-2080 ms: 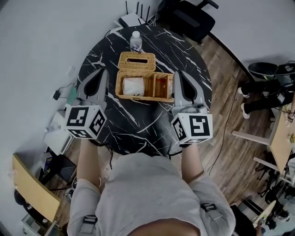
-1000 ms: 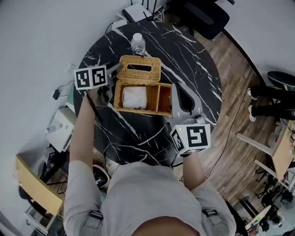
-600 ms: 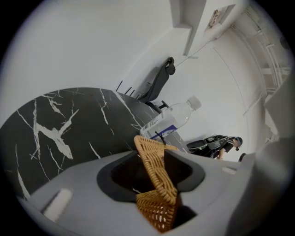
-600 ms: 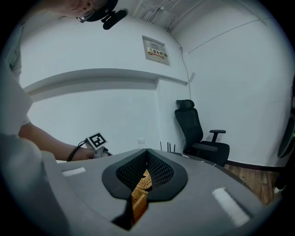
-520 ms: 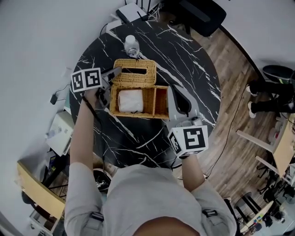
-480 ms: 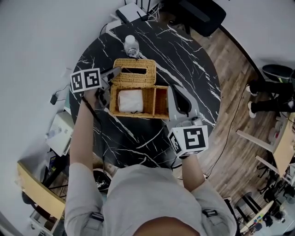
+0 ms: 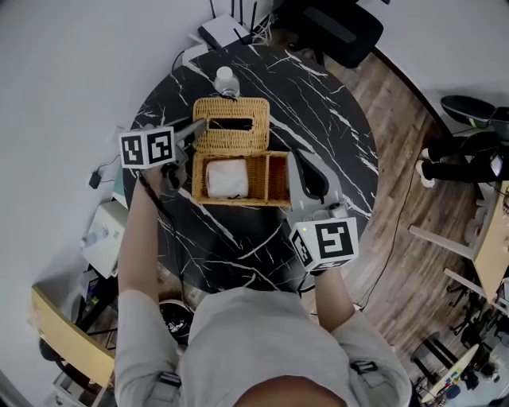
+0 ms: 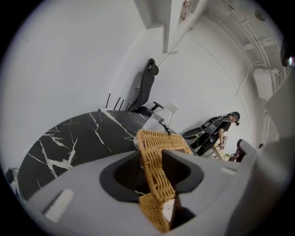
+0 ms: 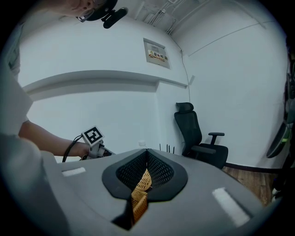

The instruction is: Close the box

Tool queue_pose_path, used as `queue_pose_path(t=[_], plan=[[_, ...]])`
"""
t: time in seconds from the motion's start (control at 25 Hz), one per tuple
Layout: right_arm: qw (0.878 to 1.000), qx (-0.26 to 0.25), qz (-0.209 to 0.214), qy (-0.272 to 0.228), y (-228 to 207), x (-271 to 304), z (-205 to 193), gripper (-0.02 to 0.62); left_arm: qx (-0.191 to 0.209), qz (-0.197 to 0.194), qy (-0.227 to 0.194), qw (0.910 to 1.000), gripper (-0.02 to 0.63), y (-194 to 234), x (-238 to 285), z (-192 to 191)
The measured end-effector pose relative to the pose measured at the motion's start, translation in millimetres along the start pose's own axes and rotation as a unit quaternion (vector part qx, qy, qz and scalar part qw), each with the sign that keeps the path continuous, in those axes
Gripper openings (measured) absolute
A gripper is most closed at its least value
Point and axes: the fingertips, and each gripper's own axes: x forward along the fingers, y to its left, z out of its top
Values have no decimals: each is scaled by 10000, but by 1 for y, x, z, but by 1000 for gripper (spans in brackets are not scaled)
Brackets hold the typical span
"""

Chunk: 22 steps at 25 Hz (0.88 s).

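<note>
An open wicker box (image 7: 238, 200) sits on the black marble table (image 7: 318, 103) with a white tissue pack (image 7: 227, 179) inside. Its slotted lid (image 7: 232, 127) is folded back beyond it. My left gripper (image 7: 196, 128) is at the lid's left corner. Its jaws have just been closing, and the lid (image 8: 159, 143) rim stands between them with the pads against it. My right gripper (image 7: 295, 163) is shut on the box's right wall. That wall (image 9: 139, 191) shows as a thin wicker strip between the nearly closed jaws of my right gripper (image 9: 146, 159).
A clear water bottle (image 7: 227, 79) stands just behind the lid, close to the table's far edge. A router (image 7: 227, 32) and a black office chair (image 7: 334, 24) are beyond the table. Someone's legs (image 7: 453, 159) rest on the wooden floor at the right.
My left gripper reached out to the lid's left corner, narrowed its jaws round the rim and rose a little; the rim now stands steeper. The right gripper has stayed on the box wall.
</note>
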Motion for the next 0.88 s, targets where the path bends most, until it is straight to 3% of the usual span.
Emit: queue_pose_path(t=[0.68, 0.88], plan=[[9983, -326, -337, -345, 37, -62, 35, 5, 878, -195, -448, 9949, 195, -46, -63, 4], [9977, -363, -351, -447, 48, -79, 37, 4, 901, -419, -532, 9936, 199, -64, -79, -7]])
